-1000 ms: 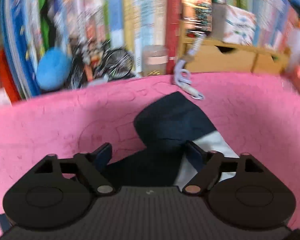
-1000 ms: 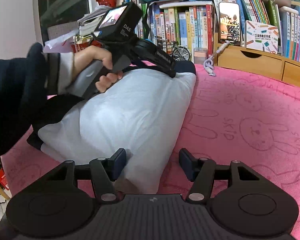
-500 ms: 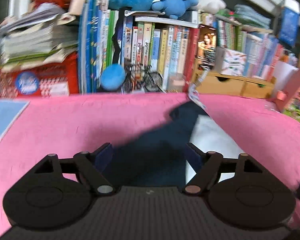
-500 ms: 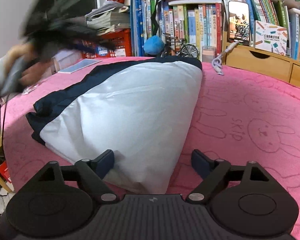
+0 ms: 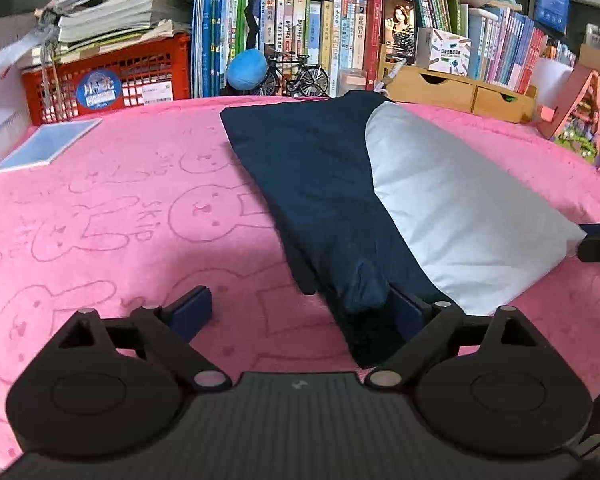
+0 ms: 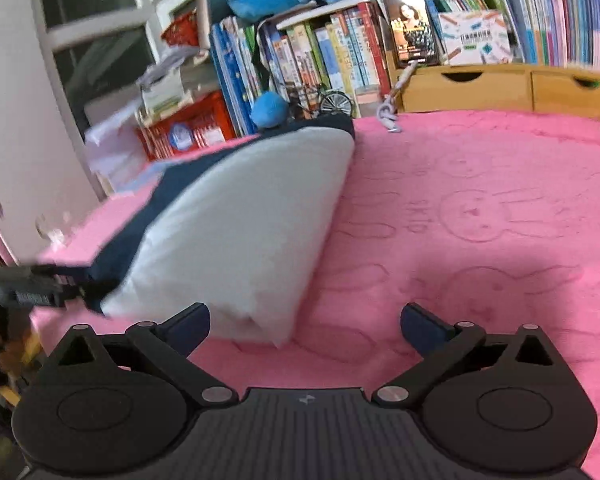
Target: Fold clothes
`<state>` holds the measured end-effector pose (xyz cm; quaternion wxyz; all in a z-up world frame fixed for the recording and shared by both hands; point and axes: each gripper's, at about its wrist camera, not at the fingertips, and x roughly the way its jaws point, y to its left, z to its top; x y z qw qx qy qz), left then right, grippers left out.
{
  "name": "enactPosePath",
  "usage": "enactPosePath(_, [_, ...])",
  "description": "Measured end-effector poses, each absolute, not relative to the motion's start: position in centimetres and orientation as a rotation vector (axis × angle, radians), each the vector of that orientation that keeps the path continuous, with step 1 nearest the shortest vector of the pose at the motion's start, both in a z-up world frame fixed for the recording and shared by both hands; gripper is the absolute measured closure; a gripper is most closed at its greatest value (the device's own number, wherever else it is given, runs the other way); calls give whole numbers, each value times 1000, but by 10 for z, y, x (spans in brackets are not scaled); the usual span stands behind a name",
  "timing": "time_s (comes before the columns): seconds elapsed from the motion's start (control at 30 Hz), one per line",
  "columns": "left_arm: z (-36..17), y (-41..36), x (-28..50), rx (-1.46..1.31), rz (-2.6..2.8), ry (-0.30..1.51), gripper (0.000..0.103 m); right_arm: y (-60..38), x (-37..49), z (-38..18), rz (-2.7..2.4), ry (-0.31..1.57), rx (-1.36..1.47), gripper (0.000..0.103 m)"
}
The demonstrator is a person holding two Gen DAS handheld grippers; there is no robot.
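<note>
Navy-and-white garment stretched on pink blanket, long axis running away toward bookshelf. Near navy corner just inside left gripper, jaws opening, nothing pinched. Right gripper opening too, white corner by its left finger, unheld.

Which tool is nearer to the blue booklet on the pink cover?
Left. The left tool faces the booklet across the cover; the right tool sits beyond the garment.

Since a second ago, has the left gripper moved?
Yes. The left gripper has pulled back from the bookshelf: books that filled the left wrist view now sit far off, and the whole garment shows. Its jaws are opening, pressing on nothing.
</note>
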<state>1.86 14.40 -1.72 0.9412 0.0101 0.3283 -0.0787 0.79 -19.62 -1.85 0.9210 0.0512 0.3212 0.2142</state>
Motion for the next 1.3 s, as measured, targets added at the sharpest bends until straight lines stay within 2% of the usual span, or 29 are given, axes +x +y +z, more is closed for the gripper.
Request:
enactPosePath(0.23, [-23,146,15,16,-154,651,3,-163,2,-23,319,611,-180,1])
enactPosePath(0.4, [-24,146,16,22,-151,651,0,-156,14,-20,291,600,-143,23])
enactPosePath(0.77, [-25,150,13,32,-162,635,0,-193,4,-15,319,675,-129,20])
enactPosePath(0.87, [-25,155,10,33,-165,630,0,-209,-4,-14,202,673,-244,21])
enactPosePath(0.97, [-24,156,5,30,-153,632,0,-232,-6,-11,133,683,-191,27])
enactPosePath(1.07, [-22,160,-1,21,-146,635,0,-236,-12,-6,157,639,-161,27])
enactPosePath(1.17, [-23,170,-10,42,-124,646,0,-222,-17,-4,209,604,-215,17])
enactPosePath(1.3, [-23,193,-25,48,-51,654,0,-204,-14,-6,241,592,-275,16])
